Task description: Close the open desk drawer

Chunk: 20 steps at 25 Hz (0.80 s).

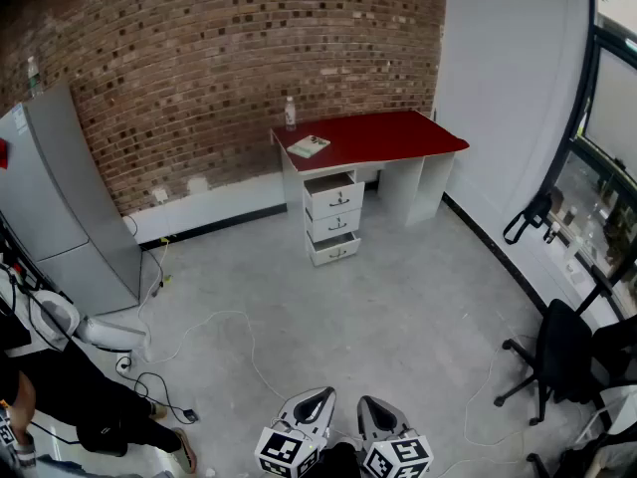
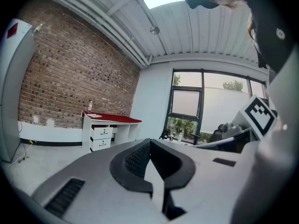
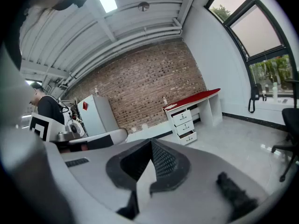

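Observation:
Far across the room, against the brick wall, a white desk with a red top stands. Its stack of three drawers sits under the left end, and the top drawer is pulled out a little. My left gripper and right gripper show at the bottom edge of the head view, side by side, a long way from the desk. The left gripper is shut with nothing in it, the desk small in the distance. The right gripper is shut and empty too, facing the drawers.
A bottle and a book lie on the desk top. A grey cabinet stands at the left wall, cables trail over the floor, and a black office chair is at the right by the windows. A person is at lower left.

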Tool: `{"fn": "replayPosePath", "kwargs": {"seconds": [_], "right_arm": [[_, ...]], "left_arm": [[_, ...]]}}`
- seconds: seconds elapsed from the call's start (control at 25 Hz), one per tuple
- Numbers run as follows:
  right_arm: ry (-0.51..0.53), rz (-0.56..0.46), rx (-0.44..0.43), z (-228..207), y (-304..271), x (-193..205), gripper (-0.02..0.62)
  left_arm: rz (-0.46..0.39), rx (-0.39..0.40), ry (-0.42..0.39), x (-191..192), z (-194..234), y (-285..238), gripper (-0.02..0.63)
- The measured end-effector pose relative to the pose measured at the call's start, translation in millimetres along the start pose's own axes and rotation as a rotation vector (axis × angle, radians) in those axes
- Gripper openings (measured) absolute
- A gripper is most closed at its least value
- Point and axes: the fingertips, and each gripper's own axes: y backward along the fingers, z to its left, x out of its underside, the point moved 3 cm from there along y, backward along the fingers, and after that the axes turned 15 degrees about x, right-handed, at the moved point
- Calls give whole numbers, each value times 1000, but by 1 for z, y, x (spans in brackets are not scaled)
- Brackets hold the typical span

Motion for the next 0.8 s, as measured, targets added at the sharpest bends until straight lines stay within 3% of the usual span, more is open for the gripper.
{"fn": "replayPosePath", "kwargs": {"seconds": [0.28, 0.6, 0.8], "right_arm": [[19, -22, -25, -12, -28, -17, 8], [16, -45, -29, -53, -65, -36, 8], [7, -23, -39, -68, -77, -36, 8]], "left_arm": [[10, -5, 10, -5, 15, -24, 8], [-6, -75, 1, -7, 37, -65, 8], [5, -81, 25, 7, 41, -86, 8]]}}
